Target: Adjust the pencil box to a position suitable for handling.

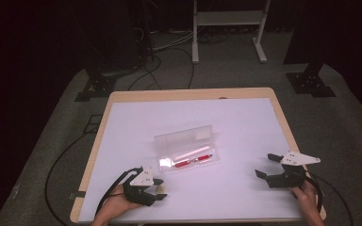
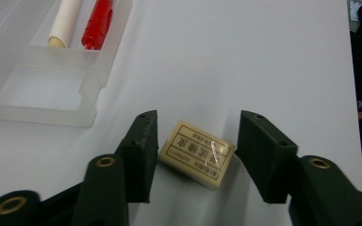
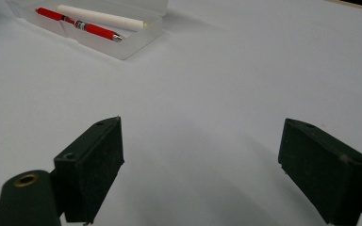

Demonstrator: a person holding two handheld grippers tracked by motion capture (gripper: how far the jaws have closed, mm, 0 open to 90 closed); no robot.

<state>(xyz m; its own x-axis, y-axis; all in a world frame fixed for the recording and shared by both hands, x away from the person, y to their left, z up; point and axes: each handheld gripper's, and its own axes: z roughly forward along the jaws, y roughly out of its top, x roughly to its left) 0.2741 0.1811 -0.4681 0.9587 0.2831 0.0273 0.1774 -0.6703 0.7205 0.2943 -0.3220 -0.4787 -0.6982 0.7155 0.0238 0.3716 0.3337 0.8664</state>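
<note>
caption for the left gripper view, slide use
Left gripper straddles a labelled eraser on the white table, near the open clear pencil case.

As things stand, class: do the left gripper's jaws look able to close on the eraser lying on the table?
Probably yes. The eraser lies flat between the jaws of the left gripper, a little askew, with nothing in between. The clear pencil case sits further off, clear of the jaws.

Two hand-held grippers, matte black. Left gripper (image 1: pixel 161 189): grey three-cornered top plate, black cable looping behind. Right gripper (image 1: pixel 269 165): same plate, cable trailing rearward. Flat rectangular pads (image 2: pixel 143 150) on each, small screw holes near tips, brass-ringed pivots at jaw roots. Forearms bare, no sleeves visible.
</note>
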